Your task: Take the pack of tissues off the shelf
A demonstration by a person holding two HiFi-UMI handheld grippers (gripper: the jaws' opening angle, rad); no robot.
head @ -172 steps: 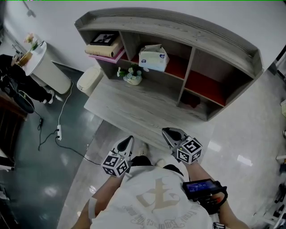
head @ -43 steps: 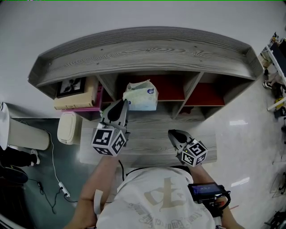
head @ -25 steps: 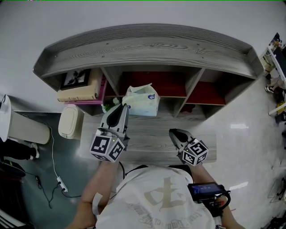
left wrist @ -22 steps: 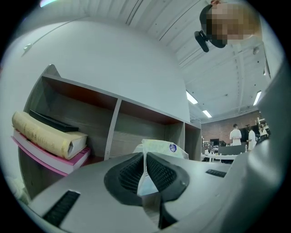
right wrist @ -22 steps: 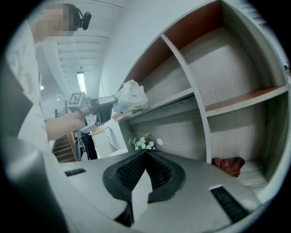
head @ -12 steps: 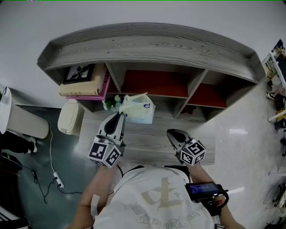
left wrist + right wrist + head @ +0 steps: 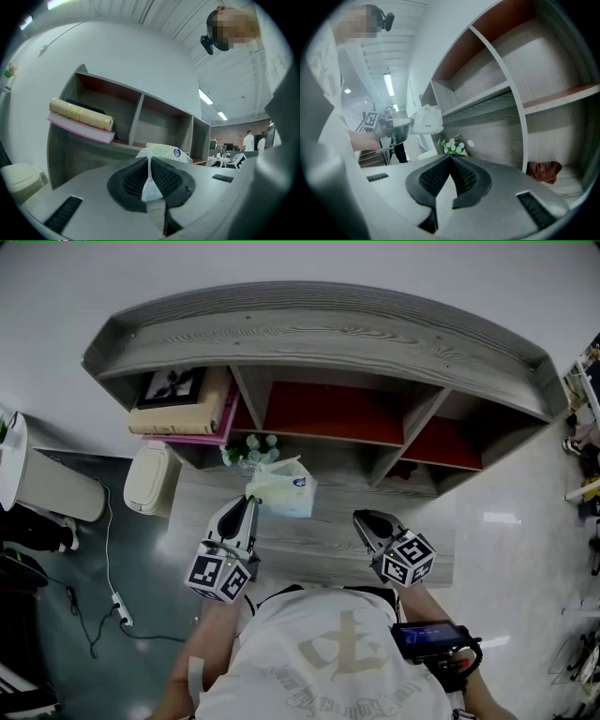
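- Since the frame from a couple of seconds back, your pack of tissues (image 7: 281, 491) has moved from the mouth of the shelf's middle compartment (image 7: 328, 413) to out in front of it, and your left gripper (image 7: 249, 501) has pulled back toward you with it.
- You've got the left gripper's jaws nearly together, pinching a thin flap of the wrapper at the pack's near end. The rest of the pack sticks out past the jaw tips, away from you.
- The right gripper view shows the pack up in the air, not touching the shelf (image 7: 319, 329) or the desk surface (image 7: 319, 545). It hangs over the desk, just in front of the little flowers (image 7: 246, 448).
- Your right gripper (image 7: 364, 517) is pressed together on nothing. It hovers over the desk's front part, well apart from the pack, and isn't helping at all.
- So I'd call the main bit done: the pack is off the shelf and that compartment is bare.
- What's left, if anything, is parking it somewhere. The open desk under it looks like the obvious spot, though the task doesn't say where.
- One worry: you only have the wrapper flap, so the pack could swing or slip if you move fast. Go easy.
- The books (image 7: 183, 418) in the left compartment look untouched.
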